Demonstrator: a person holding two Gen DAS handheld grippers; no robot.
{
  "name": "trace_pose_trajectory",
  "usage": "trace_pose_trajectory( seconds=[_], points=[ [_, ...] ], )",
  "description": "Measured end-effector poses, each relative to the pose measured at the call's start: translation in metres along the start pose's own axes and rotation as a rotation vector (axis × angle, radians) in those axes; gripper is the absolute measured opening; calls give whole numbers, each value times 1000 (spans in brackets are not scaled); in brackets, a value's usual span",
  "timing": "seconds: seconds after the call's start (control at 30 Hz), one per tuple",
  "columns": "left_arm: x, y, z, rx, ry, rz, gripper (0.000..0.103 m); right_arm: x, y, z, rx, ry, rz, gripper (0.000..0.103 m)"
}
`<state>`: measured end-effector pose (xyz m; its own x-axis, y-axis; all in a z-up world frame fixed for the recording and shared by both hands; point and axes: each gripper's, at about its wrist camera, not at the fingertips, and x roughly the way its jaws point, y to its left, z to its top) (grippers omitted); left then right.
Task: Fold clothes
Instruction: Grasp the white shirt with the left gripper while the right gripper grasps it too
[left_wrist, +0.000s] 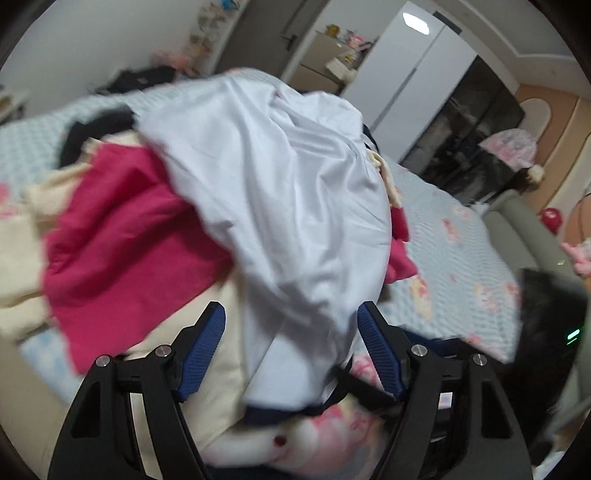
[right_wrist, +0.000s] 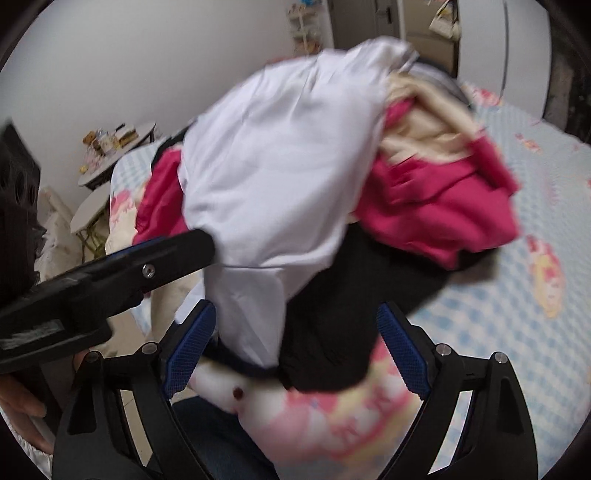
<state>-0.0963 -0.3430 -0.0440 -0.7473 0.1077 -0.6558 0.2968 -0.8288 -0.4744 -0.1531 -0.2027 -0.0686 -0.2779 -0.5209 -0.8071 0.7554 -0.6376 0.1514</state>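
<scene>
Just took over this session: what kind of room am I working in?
Most likely a bedroom. The clothes pile lies on a bed with a cartoon-print sheet, a tall white wardrobe stands behind, and a small bedside table sits against the wall.

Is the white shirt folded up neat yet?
No. The white shirt is crumpled, draped over the heap of pink clothes and cream clothes on the bed.

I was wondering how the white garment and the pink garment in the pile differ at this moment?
The white garment lies on top of the pile; the pink garment sits partly beneath it. The white one looks smooth and thin, with a dark hem; the pink one looks thicker and is bunched. The white one reaches between the open left gripper's fingers; the pink one does not. Both lie unfolded on the bed.
</scene>
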Motion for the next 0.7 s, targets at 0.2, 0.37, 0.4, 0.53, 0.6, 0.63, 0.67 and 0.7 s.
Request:
trace_pose_trajectory(
  seconds=[0.2,0.37,0.4,0.53,0.6,0.63,0.67,0.7],
  points=[
    [2,-45,-2,155,-23,-5,10,11,-16,2,94,-3,55,3],
    [-6,-96,1,245,-35,-80,7,-58,-25,-7,29,-161,-55,1],
    [-8,-111,3,268,-34,-101,7,-74,-31,-11,29,-190,-78,1],
    [0,-173,-31,348,40,-216,7,-126,-50,-34,68,-263,-147,1],
    [4,-205,-50,388,79,-275,7,-151,-65,-53,100,-283,-187,1],
    [6,-220,-60,407,99,-304,7,-163,-74,-64,118,-291,-205,1],
    [9,-236,-69,427,119,-333,7,-176,-85,-80,150,-294,-222,1],
    [11,-252,-78,446,139,-363,7,-188,-96,-96,181,-297,-240,1]
  ],
)
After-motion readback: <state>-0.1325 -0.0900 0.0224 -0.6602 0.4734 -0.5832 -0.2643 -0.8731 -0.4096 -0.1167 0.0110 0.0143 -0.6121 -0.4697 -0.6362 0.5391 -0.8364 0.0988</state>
